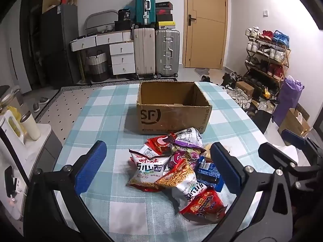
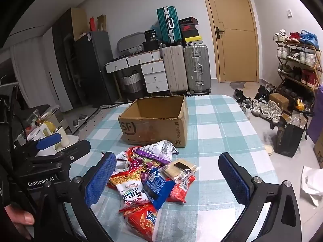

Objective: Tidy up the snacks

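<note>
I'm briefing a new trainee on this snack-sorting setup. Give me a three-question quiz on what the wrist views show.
1. True or false: the cardboard box already holds snacks.
2. Where does the snack pile lie relative to the box: A) nearer the grippers, B) behind it, C) inside it?
3. Fill in: the left gripper and right gripper both stand ____.

Key: 1 false, no snacks show inside; 2 A; 3 open.

I am looking past a table in a blue-checked cloth (image 1: 97, 109) at white walls and a tan wooden door (image 1: 206, 24). Suitcases (image 1: 156, 52) are standing beside white drawers (image 1: 122, 58), and a loaded shoe rack (image 2: 298, 60) is lining the right wall.
</note>
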The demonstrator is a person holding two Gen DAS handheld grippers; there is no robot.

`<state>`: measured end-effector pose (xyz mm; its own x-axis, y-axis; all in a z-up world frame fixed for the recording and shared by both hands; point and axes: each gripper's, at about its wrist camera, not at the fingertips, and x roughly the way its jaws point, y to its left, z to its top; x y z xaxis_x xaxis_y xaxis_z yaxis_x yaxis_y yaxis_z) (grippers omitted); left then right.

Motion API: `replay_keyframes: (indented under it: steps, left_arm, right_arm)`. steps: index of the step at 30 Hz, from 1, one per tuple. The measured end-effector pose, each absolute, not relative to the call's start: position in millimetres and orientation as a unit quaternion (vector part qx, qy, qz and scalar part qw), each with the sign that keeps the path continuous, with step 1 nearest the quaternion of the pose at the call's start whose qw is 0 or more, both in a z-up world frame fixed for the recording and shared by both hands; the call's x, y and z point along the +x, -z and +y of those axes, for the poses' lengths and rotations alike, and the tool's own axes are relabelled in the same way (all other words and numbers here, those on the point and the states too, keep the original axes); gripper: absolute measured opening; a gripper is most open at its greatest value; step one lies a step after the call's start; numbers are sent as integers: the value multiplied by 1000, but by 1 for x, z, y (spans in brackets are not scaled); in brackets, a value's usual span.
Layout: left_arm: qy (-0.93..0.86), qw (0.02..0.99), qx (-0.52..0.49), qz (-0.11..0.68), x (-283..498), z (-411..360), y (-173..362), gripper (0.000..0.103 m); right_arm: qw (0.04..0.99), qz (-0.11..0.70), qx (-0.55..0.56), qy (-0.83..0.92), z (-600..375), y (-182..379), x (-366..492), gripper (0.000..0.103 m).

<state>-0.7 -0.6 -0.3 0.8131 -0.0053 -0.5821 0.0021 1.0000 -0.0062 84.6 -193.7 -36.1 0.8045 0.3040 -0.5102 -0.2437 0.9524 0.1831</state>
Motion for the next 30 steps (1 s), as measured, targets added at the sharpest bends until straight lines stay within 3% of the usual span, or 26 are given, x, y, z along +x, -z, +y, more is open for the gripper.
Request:
replay_keyframes:
  steps: [30]
  left_arm:
    - [11, 953, -10, 302, -8, -2, 0, 102]
  right_arm:
    - [948, 273, 56, -153, -194, 37, 83, 103]
